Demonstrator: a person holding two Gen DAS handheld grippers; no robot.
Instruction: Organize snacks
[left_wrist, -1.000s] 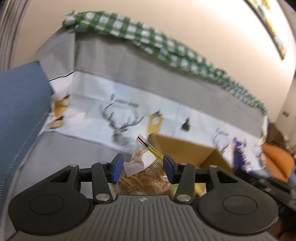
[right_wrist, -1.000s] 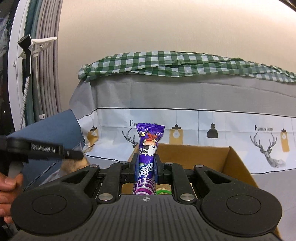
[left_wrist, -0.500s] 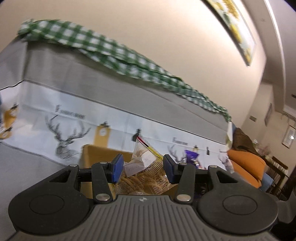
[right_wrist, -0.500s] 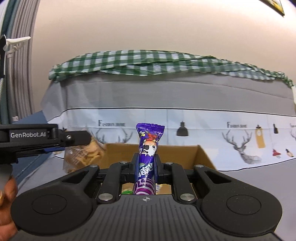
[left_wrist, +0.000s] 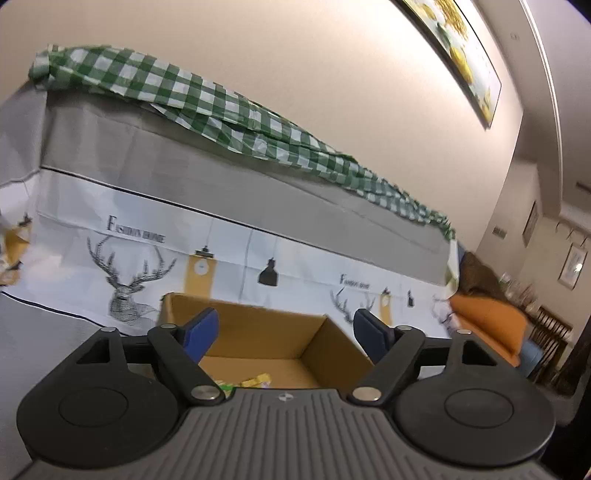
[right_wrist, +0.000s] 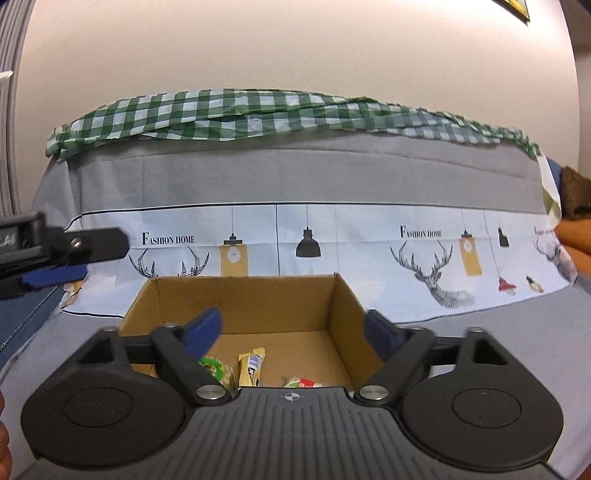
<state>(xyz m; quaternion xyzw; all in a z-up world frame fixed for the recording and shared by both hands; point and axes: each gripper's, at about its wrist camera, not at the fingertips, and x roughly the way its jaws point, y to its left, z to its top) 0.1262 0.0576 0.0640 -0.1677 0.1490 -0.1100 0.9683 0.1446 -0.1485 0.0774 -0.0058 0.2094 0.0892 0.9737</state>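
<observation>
Your left gripper (left_wrist: 286, 334) and right gripper (right_wrist: 291, 334) are both opening, fingers empty, above the cardboard box (right_wrist: 243, 295) of snacks (right_wrist: 251, 365).

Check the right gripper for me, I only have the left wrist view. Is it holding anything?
Observer: No. The right gripper has its jaws opening with nothing between them; the cardboard box shows past its fingers.
Operator: What's in the box? I see only a yellow scrap.
Observer: Three snacks on its floor: a green packet, a yellow bar and a red-and-green packet.
Operator: Where does the left gripper sit from that side?
Observer: The left gripper comes in at the picture's left edge, left of the box's left wall, jaws opening, no snack between them.
</observation>
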